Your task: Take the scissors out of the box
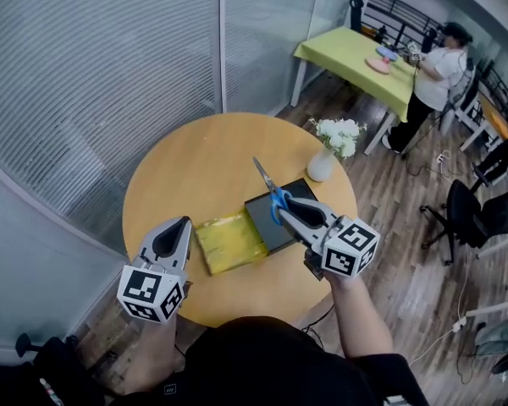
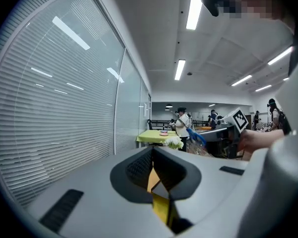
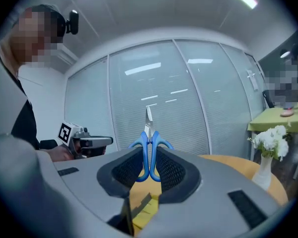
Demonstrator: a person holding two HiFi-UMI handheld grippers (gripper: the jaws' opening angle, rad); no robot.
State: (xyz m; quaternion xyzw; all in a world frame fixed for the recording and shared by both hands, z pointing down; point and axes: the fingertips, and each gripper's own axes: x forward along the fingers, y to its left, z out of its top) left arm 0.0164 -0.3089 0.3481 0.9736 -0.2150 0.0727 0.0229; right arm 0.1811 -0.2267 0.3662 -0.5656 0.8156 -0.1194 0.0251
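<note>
While right tongs [image 3: 148, 166] grip scissors [image 3: 149, 142], box [image 1: 264, 227] seems open.

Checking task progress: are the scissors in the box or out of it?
Out. The right gripper clamps the scissors by the blue handles, in the air above the box.

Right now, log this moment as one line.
right claw: shut on scissors | scissors: in the air, out of black box | left claw: shut, empty | step: scissors not yet set down
</note>
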